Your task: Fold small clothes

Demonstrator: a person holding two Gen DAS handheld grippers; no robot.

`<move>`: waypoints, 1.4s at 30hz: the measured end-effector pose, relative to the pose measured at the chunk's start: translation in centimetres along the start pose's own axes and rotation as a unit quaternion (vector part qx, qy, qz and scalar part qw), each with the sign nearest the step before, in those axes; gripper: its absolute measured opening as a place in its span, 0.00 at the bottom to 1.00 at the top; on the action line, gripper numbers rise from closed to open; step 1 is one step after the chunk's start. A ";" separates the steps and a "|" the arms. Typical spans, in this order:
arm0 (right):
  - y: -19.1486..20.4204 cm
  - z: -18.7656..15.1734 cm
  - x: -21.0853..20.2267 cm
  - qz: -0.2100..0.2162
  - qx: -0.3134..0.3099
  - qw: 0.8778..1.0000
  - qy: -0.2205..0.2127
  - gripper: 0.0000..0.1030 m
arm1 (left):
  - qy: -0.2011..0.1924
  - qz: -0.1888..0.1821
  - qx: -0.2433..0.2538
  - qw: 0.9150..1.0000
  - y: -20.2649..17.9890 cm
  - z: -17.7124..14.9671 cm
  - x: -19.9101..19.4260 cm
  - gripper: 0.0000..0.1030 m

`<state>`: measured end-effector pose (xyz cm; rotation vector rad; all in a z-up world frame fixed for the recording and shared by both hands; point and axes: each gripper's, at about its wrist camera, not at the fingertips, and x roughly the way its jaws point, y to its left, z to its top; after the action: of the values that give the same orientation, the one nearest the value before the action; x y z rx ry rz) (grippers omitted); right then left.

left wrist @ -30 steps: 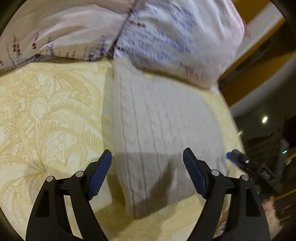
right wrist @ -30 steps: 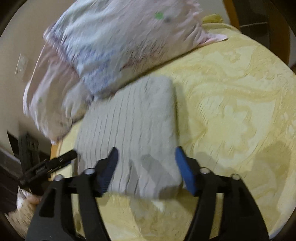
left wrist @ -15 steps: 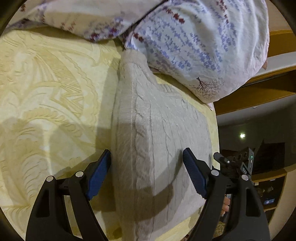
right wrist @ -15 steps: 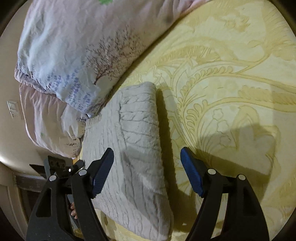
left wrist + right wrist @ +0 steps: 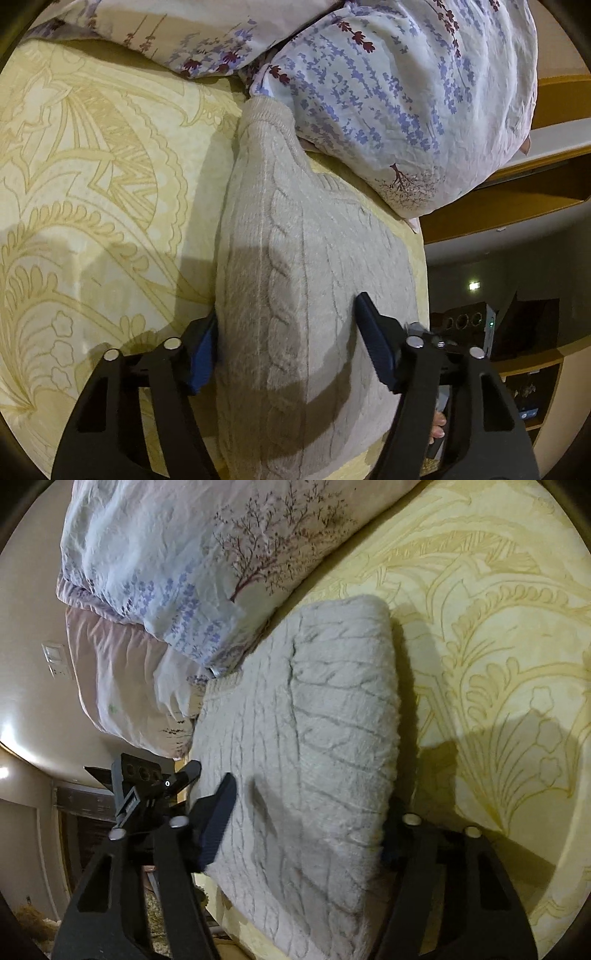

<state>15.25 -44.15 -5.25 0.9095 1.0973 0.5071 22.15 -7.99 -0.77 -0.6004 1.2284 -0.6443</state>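
The folded grey cable-knit sweater [image 5: 295, 280] lies on the yellow patterned bedspread [image 5: 92, 192], close along the bed's edge. On the side away from that edge the bedspread lies bare and broad; on the near side the margin is thin. The sweater's far end is tucked just under a floral pillow [image 5: 406, 92], touching it.

Left gripper [image 5: 288, 347] — angled downward, set astride the sweater's near end. Its jaws have just been closing; one blue pad [image 5: 201, 354] touches the sweater's folded side, the other pad [image 5: 373, 343] rests on the knit's top surface. The fabric sits between them, not plainly squeezed.

Right gripper [image 5: 303, 834] — also tilted down, astride the same end from the opposite side. Its jaws have just been closing; the left pad [image 5: 216, 819] lies on the knit, the right one is hidden behind the sweater's thick fold, so a firm pinch cannot be confirmed.

The sweater's long axis runs from the grippers toward the pillow, parallel to the bed edge.
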 end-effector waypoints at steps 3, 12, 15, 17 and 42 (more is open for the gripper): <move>-0.4 -0.5 0.3 0.019 0.023 1.000 -0.007 0.35 | -0.009 -0.008 0.001 1.000 -0.2 -0.4 -0.4 0.51; 4.2 -1.4 0.7 0.061 0.012 0.998 -0.026 0.29 | -0.020 -0.052 -0.022 0.998 1.0 -0.6 -4.1 0.39; 6.6 -1.8 2.2 0.067 -0.009 0.998 -0.018 0.28 | -0.032 -0.059 -0.037 0.997 2.3 -0.4 -6.7 0.39; 8.7 -2.2 3.9 0.062 -0.040 0.997 -0.011 0.28 | -0.042 -0.058 -0.036 0.997 3.4 -0.3 -9.0 0.39; 8.9 -0.4 8.8 -0.026 -0.002 0.999 -0.037 0.59 | -0.129 0.100 0.016 0.986 6.4 0.1 -13.7 0.60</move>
<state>19.05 -32.55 -2.64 0.8861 1.0505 0.4296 20.16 6.35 3.57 -0.5083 1.0173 -0.4017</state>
